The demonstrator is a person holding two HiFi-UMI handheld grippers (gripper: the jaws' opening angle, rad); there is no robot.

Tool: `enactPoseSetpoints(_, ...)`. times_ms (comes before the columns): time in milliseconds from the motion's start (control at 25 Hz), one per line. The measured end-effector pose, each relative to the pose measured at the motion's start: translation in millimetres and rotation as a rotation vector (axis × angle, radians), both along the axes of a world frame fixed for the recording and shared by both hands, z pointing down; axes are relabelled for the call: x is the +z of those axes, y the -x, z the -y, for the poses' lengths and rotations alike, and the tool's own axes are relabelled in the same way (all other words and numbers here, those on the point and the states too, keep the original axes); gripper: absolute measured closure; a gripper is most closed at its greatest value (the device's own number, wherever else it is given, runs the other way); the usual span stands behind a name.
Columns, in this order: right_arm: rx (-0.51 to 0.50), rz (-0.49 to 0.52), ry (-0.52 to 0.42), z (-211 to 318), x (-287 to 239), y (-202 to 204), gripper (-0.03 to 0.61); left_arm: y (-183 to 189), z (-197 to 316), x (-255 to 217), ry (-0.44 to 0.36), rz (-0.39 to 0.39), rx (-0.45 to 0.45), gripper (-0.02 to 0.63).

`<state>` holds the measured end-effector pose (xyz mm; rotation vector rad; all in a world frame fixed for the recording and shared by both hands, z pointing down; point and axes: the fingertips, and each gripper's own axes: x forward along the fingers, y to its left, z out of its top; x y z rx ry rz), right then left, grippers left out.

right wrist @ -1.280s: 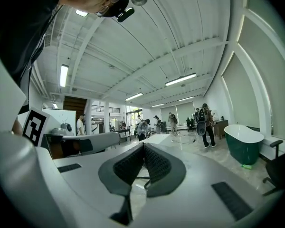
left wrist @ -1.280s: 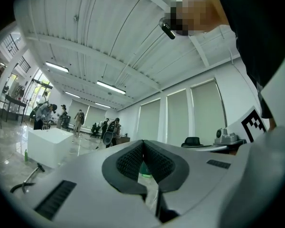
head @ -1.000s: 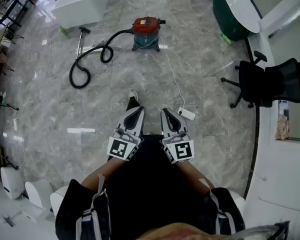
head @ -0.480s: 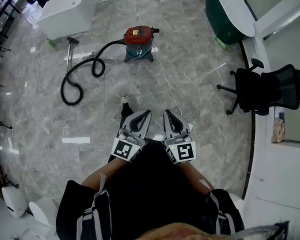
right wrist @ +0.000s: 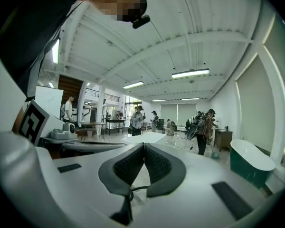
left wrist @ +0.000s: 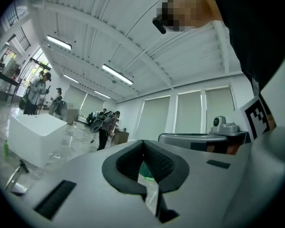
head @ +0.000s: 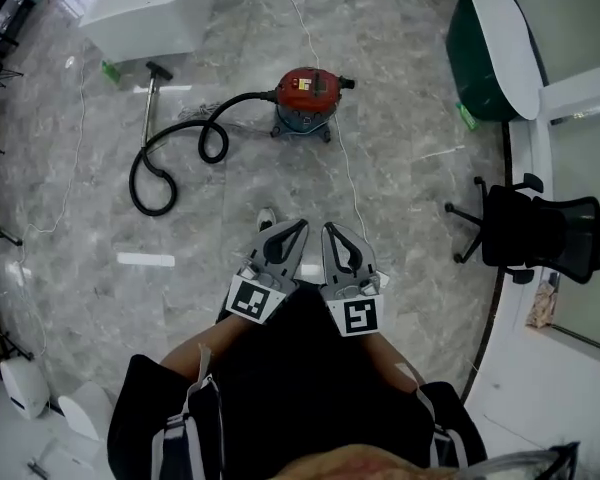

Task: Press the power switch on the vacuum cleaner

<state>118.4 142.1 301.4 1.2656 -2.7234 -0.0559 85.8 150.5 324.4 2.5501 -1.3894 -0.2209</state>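
A red canister vacuum cleaner (head: pixel 306 95) on a teal wheeled base stands on the grey marble floor, far ahead of me in the head view. Its black hose (head: pixel 185 146) curls off to the left and ends at a metal wand (head: pixel 150 103). A thin white cord (head: pixel 348 173) trails from the vacuum toward me. My left gripper (head: pixel 298 226) and right gripper (head: pixel 329 228) are held side by side close to my waist, well short of the vacuum. Both are shut with nothing between the jaws, as the left gripper (left wrist: pixel 143 141) and right gripper (right wrist: pixel 144 145) views confirm.
A white block counter (head: pixel 140 10) stands at the back left. At the right are a dark green tub (head: pixel 490 53) and a black office chair (head: pixel 540 233). White devices (head: pixel 25 388) sit on the floor at the near left. Several people stand far across the hall.
The head view has swung, so the vacuum cleaner now sits lower and further right in the picture. Both grippers stay shut by my waist, now closer together.
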Motion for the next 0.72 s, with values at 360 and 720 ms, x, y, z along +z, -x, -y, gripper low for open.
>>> enactPoseSetpoints(360, -0.034, -0.038, 0.053, 96.3, 8.9, 65.0, 0.563, 74.9, 97.4, -1.2, 0.016, -0.064, -0.07, 0.595)
enactPoseSetpoints(720, -0.007, -0.046, 0.113, 135.8, 13.3, 72.8, 0.563, 101.6, 141.8, 2.1, 0.051, -0.079, -0.091, 0.595)
